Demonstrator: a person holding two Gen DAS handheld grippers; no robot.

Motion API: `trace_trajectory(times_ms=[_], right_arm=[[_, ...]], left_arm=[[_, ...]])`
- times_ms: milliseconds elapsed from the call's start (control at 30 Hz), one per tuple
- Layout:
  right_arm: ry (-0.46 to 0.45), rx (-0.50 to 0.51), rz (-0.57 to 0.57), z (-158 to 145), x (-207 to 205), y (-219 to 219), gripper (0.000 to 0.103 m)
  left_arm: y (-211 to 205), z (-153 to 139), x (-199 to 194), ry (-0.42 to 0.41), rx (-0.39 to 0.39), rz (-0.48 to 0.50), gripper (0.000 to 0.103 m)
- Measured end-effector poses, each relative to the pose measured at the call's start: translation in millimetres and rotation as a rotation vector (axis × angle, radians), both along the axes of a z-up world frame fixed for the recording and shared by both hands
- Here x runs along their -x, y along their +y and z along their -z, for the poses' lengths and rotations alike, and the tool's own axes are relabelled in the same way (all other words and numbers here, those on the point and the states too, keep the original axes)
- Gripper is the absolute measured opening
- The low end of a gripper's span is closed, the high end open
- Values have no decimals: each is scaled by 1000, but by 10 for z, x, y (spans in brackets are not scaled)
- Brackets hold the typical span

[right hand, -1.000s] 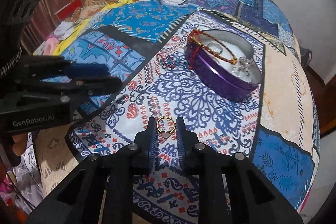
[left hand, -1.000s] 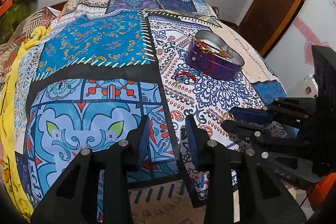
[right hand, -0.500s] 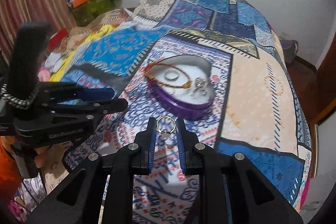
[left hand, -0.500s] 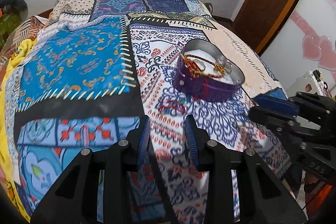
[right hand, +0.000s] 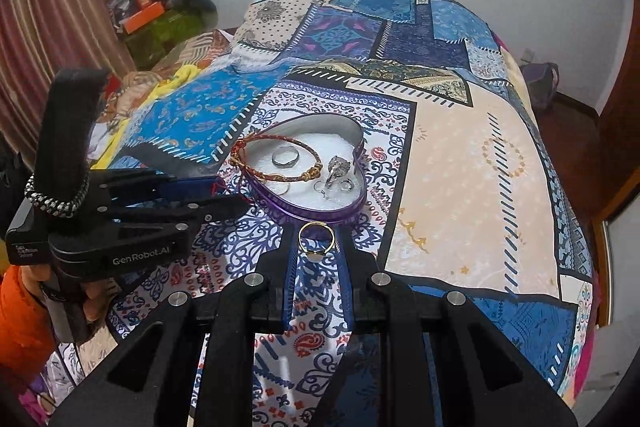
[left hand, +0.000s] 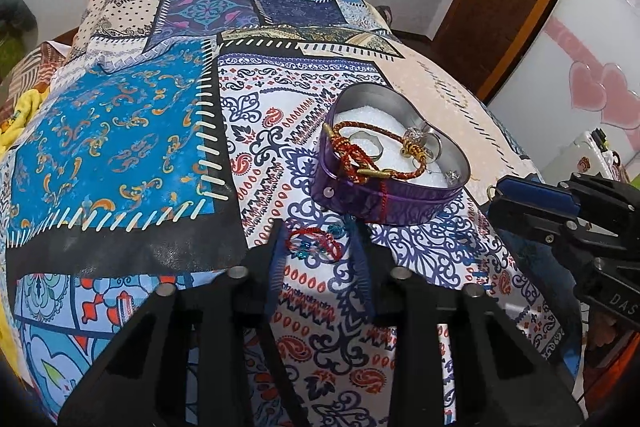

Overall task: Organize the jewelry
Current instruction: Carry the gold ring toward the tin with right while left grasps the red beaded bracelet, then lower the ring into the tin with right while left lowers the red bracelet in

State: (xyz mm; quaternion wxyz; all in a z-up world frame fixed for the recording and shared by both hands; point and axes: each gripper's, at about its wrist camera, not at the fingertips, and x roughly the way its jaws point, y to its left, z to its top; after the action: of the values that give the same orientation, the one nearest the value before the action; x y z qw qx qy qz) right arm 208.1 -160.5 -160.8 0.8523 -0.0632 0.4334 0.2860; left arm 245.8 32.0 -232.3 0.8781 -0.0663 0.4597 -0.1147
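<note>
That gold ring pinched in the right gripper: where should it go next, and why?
Probably forward, over the purple heart-shaped tin, then let go. The right gripper holds the gold ring just short of the rim, and other rings already lie inside.

Both views bright, light soft and even, colours of patchwork bedspread (left hand: 132, 131) strong. Source itself not visible. Soft shadow of left gripper (left hand: 320, 247) falls on cloth between its fingers; similar dark patch under right gripper (right hand: 316, 247). Mild glare on metal wall of heart-shaped tin (left hand: 384, 103) and on white wardrobe door (left hand: 592, 39). Strong fisheye bending: bed bulges like dome, door frame curves, black vignette in corners. Centre sharp, edges softer; slight grain overall.
</note>
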Motion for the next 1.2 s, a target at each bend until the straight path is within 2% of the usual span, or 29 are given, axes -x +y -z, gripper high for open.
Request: trace_trajectory(times_ms=[133, 233, 367, 733, 967, 1200], right_arm=[[4, -5, 5, 2, -3, -19, 17], [3, -9, 7, -19, 17, -33, 17], [-8, -14, 12, -72, 37, -56, 17], [-57, -41, 40, -295, 29, -98, 17], [-87, -65, 53, -412, 2, -126, 17], [-99, -79, 67, -441, -64, -144, 17]], left_arm=[[16, -32, 57, -16, -4, -2, 6], [13, -64, 102, -27, -32, -21, 6], [69, -166, 174, -45, -21, -42, 6], [55, -769, 351, -195, -25, -55, 6], [-14, -1053, 334, -267, -6, -43, 6], [-91, -1194, 179, -306, 1, -24, 6]])
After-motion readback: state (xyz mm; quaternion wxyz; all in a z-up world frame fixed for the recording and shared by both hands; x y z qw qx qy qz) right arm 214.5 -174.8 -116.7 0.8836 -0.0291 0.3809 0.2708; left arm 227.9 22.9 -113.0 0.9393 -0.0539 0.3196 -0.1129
